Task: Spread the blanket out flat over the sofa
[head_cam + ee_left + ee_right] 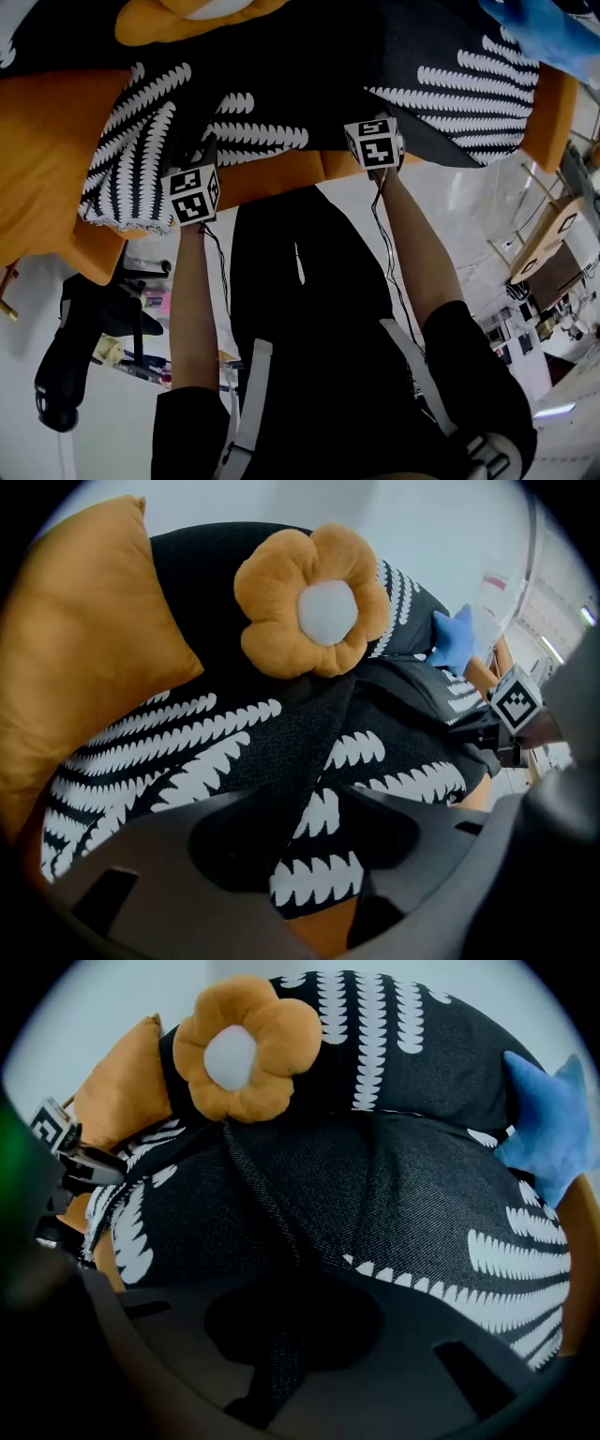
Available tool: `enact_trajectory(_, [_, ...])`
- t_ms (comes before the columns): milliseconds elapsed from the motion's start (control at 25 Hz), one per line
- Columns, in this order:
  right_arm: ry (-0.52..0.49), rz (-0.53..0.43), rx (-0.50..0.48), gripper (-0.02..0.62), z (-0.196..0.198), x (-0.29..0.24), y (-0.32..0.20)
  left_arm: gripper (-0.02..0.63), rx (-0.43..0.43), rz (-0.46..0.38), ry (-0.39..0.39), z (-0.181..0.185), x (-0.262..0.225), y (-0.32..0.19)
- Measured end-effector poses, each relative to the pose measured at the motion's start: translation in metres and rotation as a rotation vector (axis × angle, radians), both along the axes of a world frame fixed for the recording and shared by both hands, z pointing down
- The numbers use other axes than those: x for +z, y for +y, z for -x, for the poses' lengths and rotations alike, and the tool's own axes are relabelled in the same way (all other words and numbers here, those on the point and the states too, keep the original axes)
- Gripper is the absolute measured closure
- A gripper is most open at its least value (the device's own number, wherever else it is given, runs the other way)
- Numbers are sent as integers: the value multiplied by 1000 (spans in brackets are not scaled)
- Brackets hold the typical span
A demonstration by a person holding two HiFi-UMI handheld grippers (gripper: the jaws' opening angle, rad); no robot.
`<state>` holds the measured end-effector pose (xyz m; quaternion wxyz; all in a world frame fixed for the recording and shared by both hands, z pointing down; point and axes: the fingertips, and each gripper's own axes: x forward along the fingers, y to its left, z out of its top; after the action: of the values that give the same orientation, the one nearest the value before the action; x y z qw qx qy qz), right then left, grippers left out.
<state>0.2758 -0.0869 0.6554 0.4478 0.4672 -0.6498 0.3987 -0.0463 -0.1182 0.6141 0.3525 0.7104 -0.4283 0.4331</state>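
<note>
A flower cushion (311,611) sat on the blanket (394,1176), with 1 orange pillow (84,649) left and a blue star cushion (548,1138) right. The black, white-leafed blanket lay rumpled over the orange sofa (47,159). The left claw (314,855) stood open astride a fold; the right claw (281,1335) pinched a dark fold. The blanket's front edge overhung the seat above bare floor (450,216).

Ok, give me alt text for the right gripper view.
The right gripper is shut on a fold of the black blanket with white leaf stripes, which lies creased over the sofa. A flower cushion sits behind at upper left, a blue cushion at right.
</note>
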Motion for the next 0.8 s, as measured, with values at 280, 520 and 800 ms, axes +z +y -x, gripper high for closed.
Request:
enact_trajectory(280, [-59, -30, 55, 569, 11, -25, 10, 380, 20, -2, 10, -2, -2, 2])
enact_trajectory(520, [-94, -73, 84, 569, 15, -45, 26, 380, 27, 6, 0, 3, 9, 4])
enact_trajectory(800, [-90, -88, 77, 569, 7, -46, 23, 380, 113, 18, -45, 0, 29, -3])
